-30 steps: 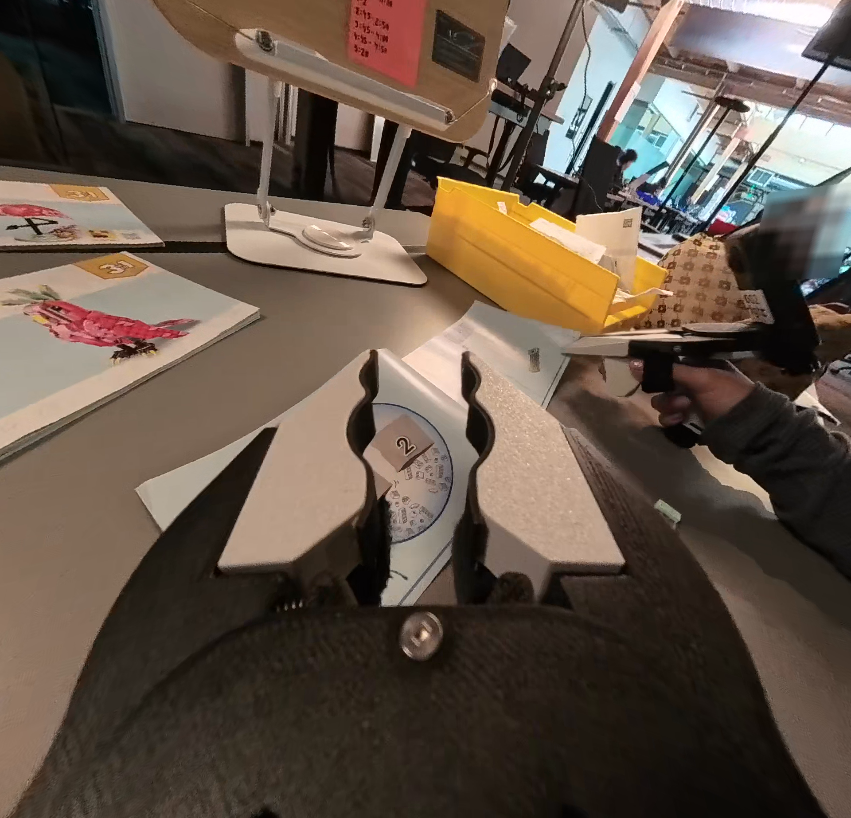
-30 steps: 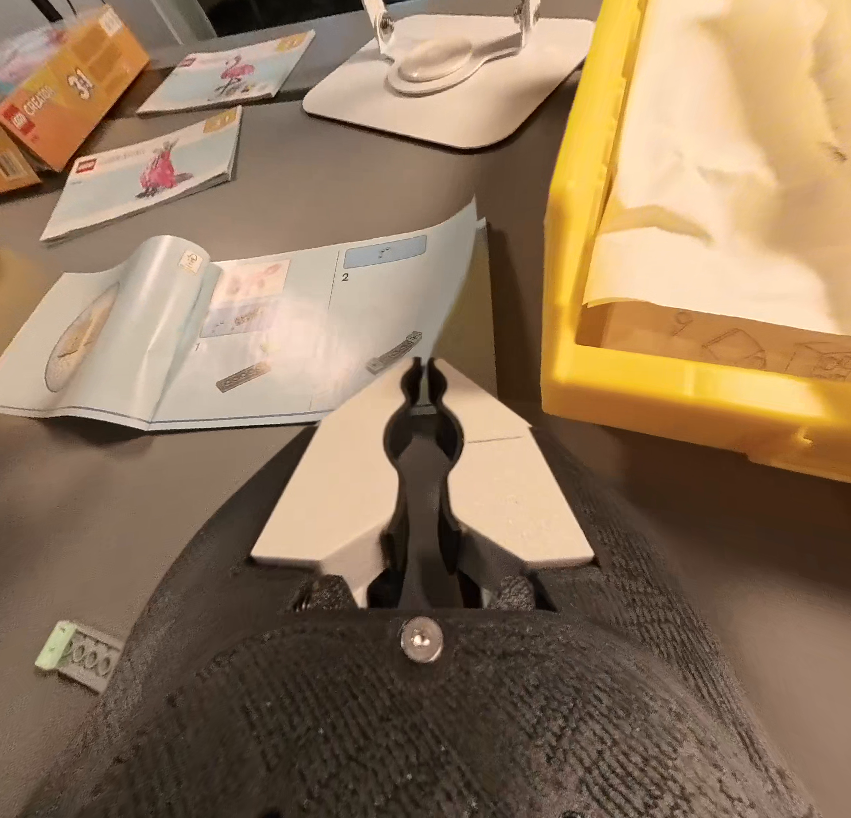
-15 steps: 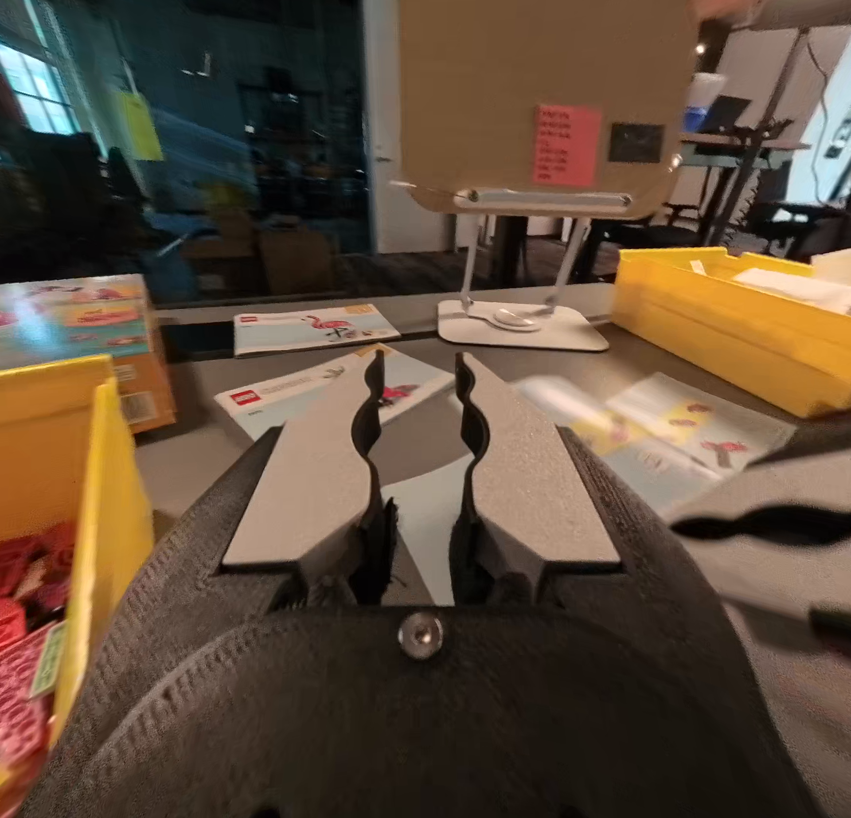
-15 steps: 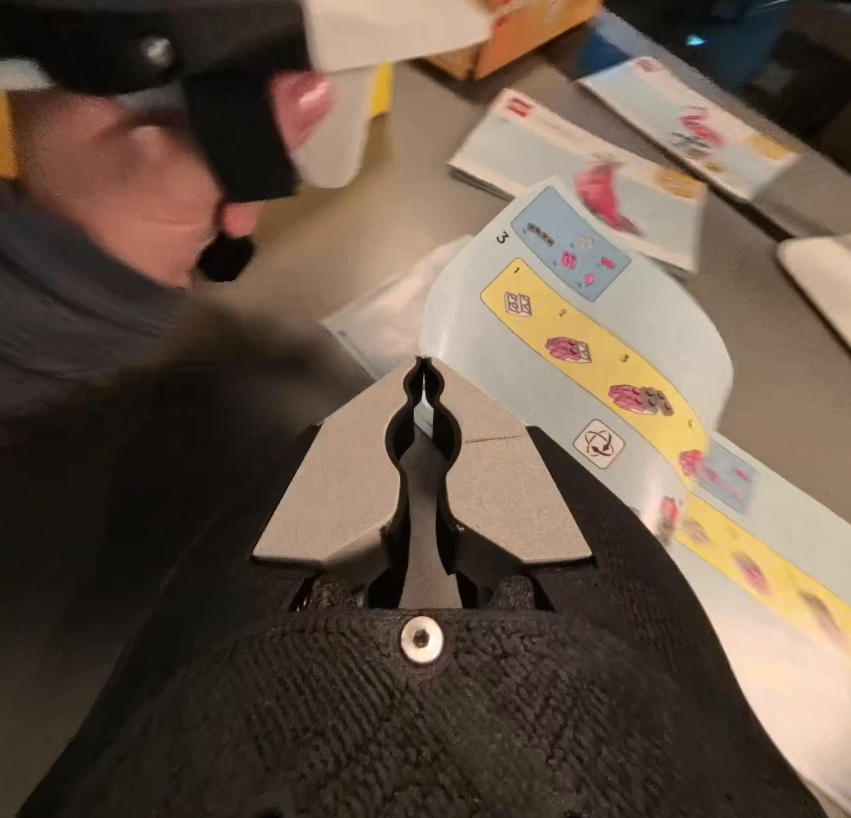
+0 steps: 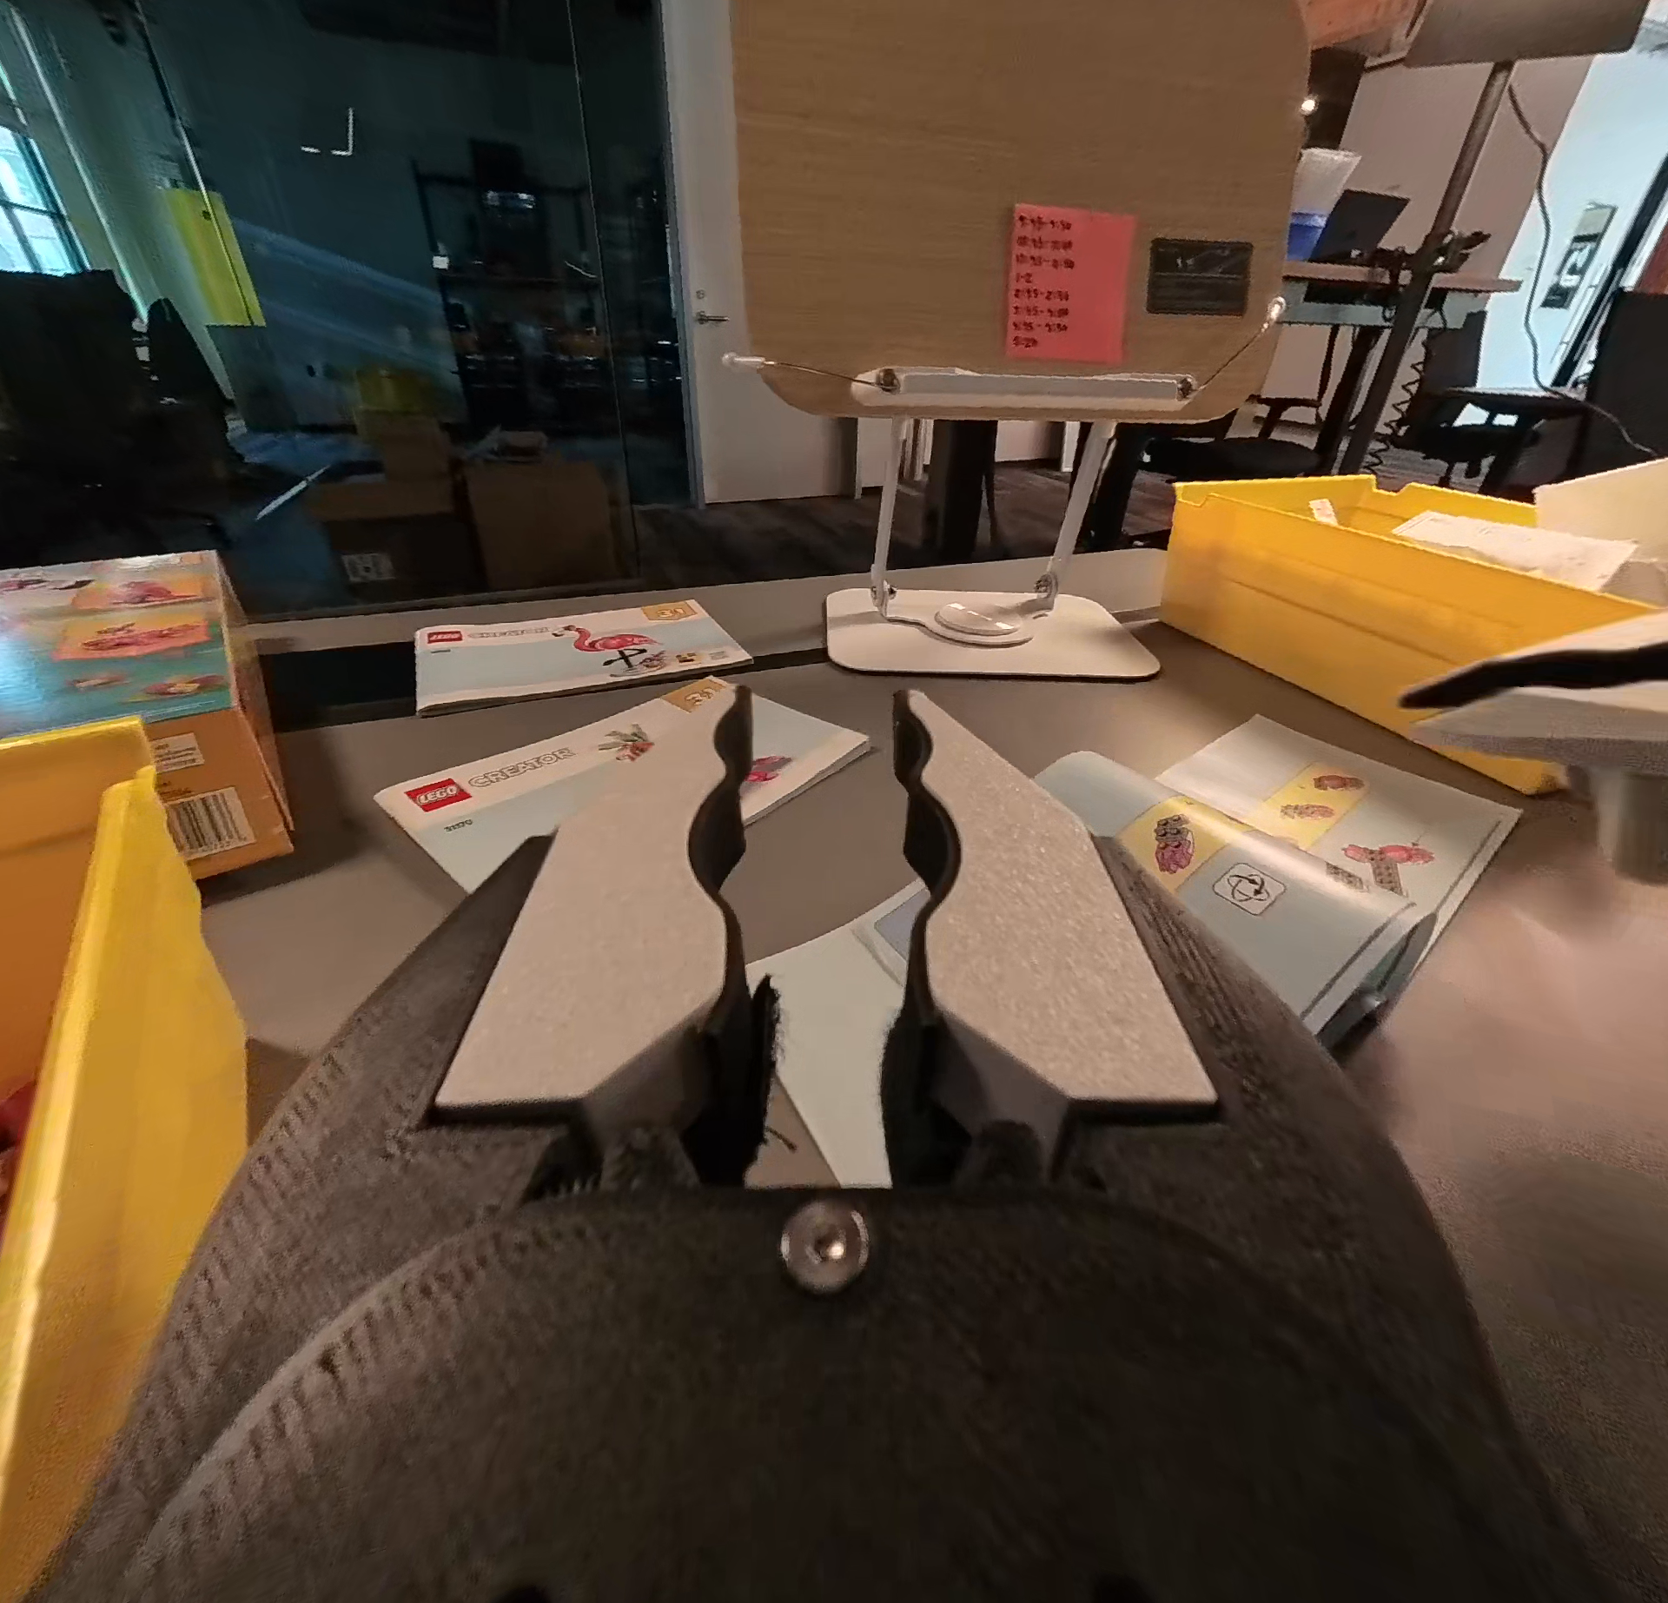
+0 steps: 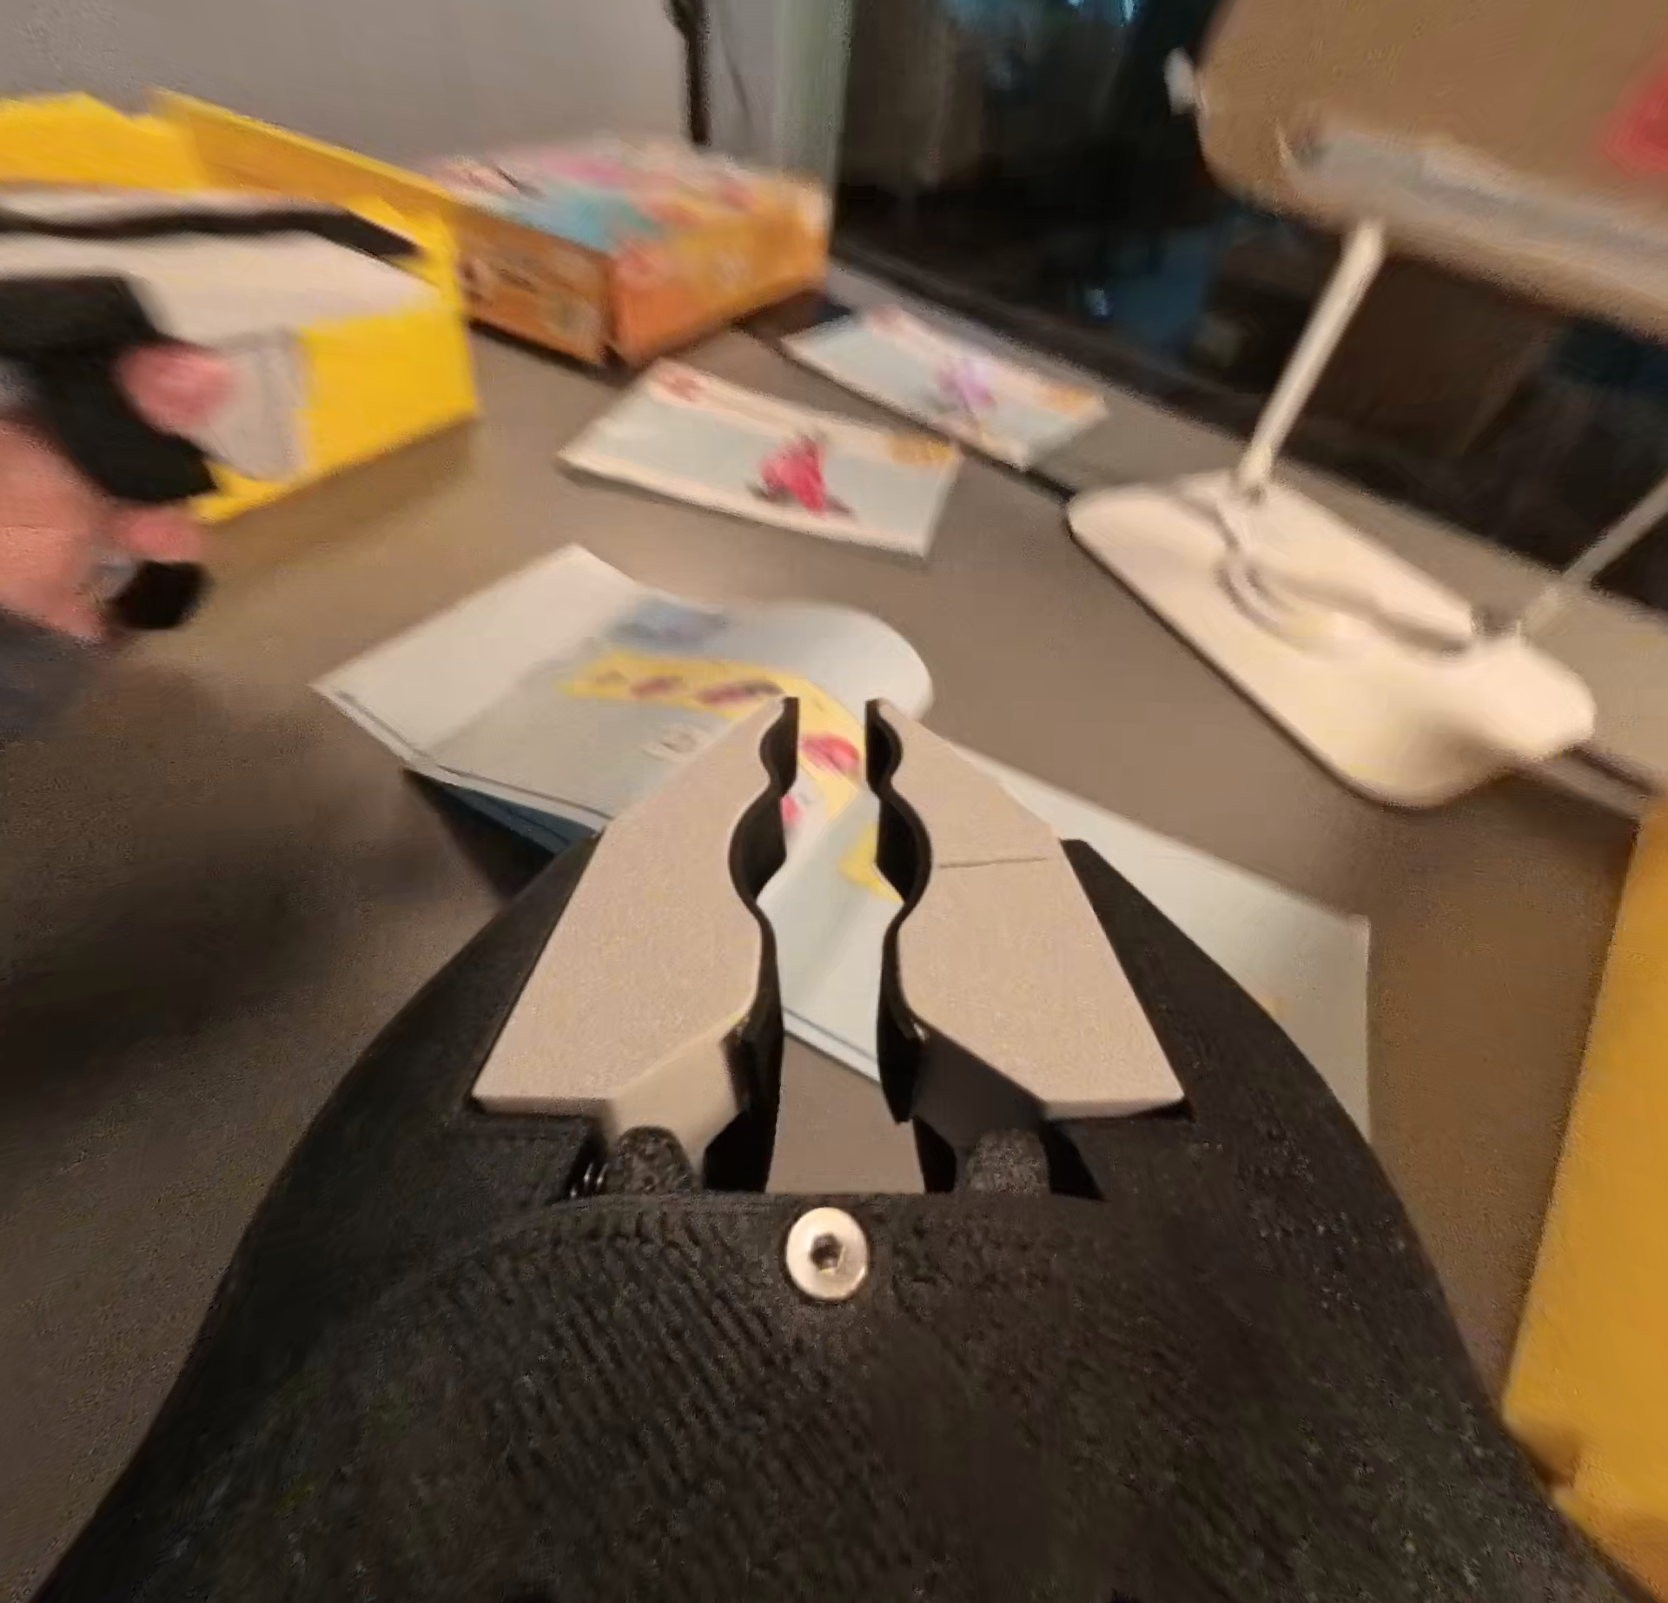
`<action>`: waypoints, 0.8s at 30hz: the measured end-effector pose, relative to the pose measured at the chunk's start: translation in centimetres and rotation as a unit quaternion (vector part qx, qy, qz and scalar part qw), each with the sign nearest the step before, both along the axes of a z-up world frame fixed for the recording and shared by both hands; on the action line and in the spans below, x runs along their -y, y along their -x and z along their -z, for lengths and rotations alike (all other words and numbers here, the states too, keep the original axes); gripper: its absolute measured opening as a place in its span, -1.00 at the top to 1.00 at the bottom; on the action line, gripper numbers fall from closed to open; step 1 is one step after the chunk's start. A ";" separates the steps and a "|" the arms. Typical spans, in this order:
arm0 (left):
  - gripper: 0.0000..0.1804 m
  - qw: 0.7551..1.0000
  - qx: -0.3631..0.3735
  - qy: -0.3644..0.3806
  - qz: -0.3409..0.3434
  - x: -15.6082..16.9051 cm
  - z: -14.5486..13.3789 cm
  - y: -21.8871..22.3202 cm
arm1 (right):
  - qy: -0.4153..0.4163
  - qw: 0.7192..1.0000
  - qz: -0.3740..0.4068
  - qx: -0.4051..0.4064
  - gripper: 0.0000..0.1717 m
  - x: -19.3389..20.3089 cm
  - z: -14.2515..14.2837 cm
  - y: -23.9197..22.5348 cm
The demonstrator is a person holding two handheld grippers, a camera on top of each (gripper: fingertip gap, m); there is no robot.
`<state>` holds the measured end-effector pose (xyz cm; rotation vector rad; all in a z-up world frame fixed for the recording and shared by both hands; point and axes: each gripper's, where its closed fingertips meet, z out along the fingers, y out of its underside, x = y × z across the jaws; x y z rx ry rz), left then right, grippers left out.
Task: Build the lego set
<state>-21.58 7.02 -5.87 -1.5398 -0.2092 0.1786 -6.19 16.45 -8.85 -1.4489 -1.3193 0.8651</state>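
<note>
My right gripper (image 6: 830, 711) has just parted its fingers, nothing between them, above the open booklet (image 6: 578, 702) (page now lying free). My left gripper (image 5: 820, 711) stays spread, empty; closed booklets (image 5: 578, 643) lie beyond.

The left wrist camera sits low over the grey table (image 5: 1038, 711), looking level along its fingers toward the wooden stand (image 5: 993, 639) at 12 o'clock. The right wrist camera, also low and close, tilts down toward the open booklet (image 6: 578, 684). Both views share that booklet (image 5: 1264, 847), the stand's white base (image 6: 1309, 621) and the closed booklets (image 5: 578, 648).
</note>
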 end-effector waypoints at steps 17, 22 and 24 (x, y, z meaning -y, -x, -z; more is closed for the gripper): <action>0.67 0.999 -0.003 0.030 0.037 -1.3 1.4 -1.5 | 0.037 0.979 -0.067 0.191 0.86 1.3 9.0 4.1; 0.67 0.997 -0.030 0.045 0.056 -1.9 1.8 -2.8 | -0.053 0.998 -0.017 0.027 0.87 -1.0 2.4 2.2; 0.67 0.997 -0.043 0.043 0.057 -1.9 1.6 -3.2 | -0.080 0.995 0.024 -0.052 0.89 -2.7 0.0 0.0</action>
